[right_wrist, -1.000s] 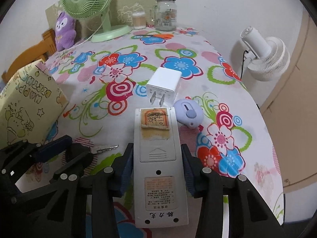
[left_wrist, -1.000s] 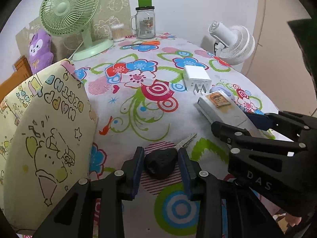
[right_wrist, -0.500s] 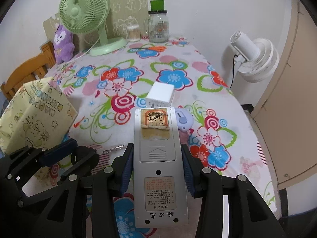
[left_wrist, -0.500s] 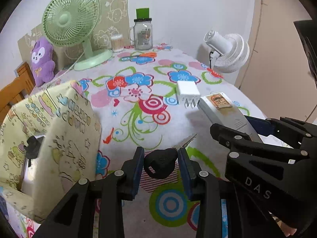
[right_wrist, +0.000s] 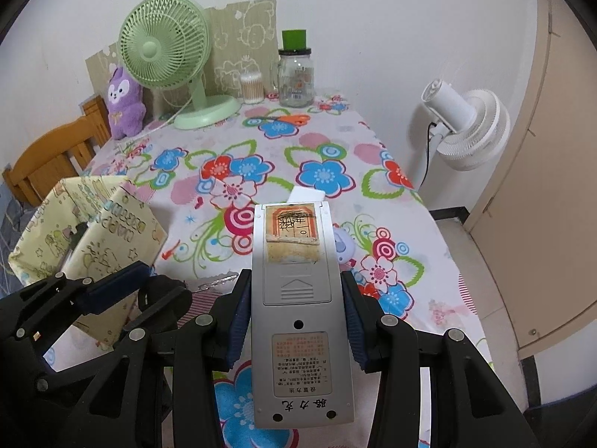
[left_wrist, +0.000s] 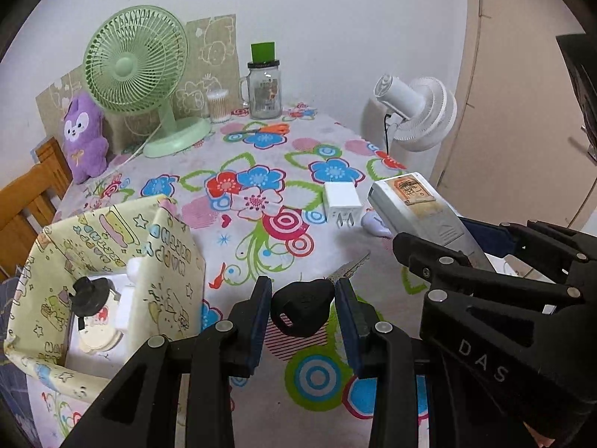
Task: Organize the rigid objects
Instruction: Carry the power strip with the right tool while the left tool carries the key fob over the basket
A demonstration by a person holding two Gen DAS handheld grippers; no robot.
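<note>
My left gripper (left_wrist: 301, 295) is shut on a black-headed key (left_wrist: 303, 310) with its metal blade pointing forward, held above the flowered tablecloth. My right gripper (right_wrist: 295, 295) is shut on a grey remote control (right_wrist: 296, 298), back side up; it also shows in the left wrist view (left_wrist: 418, 209). The left gripper shows in the right wrist view (right_wrist: 123, 291) at lower left. A yellow patterned open box (left_wrist: 112, 261) at the left holds several small items. A white charger plug (left_wrist: 341, 201) and a pale lilac gadget (left_wrist: 375, 224) lie on the table.
A green desk fan (left_wrist: 136, 74), a purple plush (left_wrist: 84, 134), a cotton-swab jar (left_wrist: 218, 106), a glass mug jar (left_wrist: 264, 87) and orange scissors (left_wrist: 268, 129) stand at the table's back. A white floor fan (right_wrist: 466, 127) is beyond the right edge, a wooden chair (right_wrist: 48, 160) at the left.
Both grippers have risen with their objects: the key has come up off the tablecloth, the remote is higher, and the inside of the yellow box has come into view.
</note>
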